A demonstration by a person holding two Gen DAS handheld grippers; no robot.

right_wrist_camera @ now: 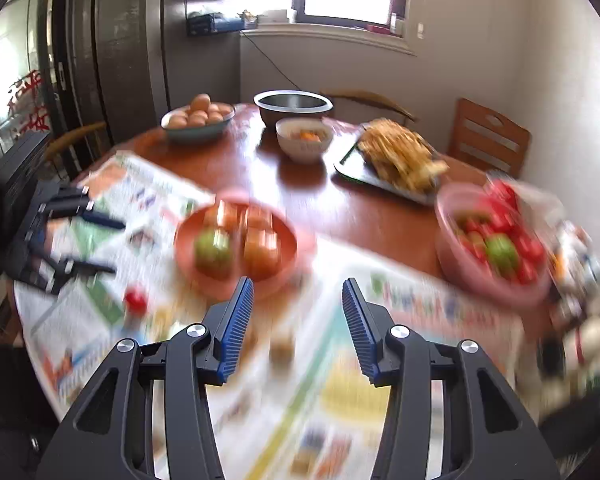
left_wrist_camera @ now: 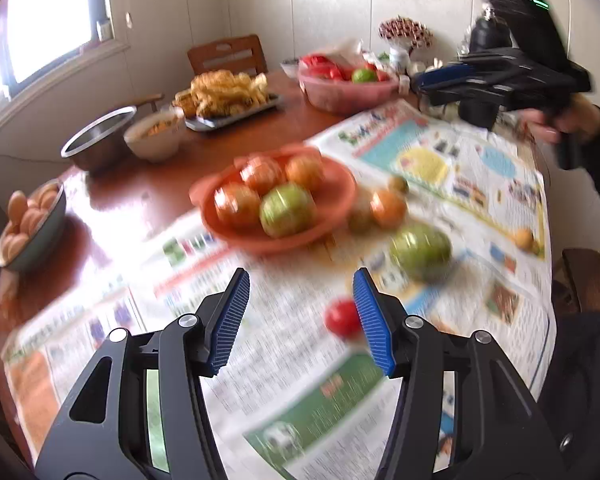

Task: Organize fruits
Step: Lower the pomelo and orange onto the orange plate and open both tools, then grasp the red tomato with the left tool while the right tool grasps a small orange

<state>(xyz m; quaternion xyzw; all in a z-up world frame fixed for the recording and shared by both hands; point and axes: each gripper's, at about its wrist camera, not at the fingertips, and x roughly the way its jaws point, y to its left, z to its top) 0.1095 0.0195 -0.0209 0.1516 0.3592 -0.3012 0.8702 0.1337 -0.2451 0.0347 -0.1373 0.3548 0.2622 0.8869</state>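
both views blur badly. left claw (left_wrist_camera: 302, 312) and right claw (right_wrist_camera: 298, 318) gape, empty, above the newspapered round wooden surface (left_wrist_camera: 148, 188). orange plastic bowl (left_wrist_camera: 332, 204) holds four fruits; only the left view shows the loose green one (left_wrist_camera: 420, 250).

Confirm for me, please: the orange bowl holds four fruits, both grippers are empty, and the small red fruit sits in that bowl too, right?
Not quite. The small red fruit is not in the orange bowl; it lies on the newspaper near the left gripper, as the left wrist view shows. The rest stands: the bowl holds four fruits, and the left gripper and the right gripper are both empty.
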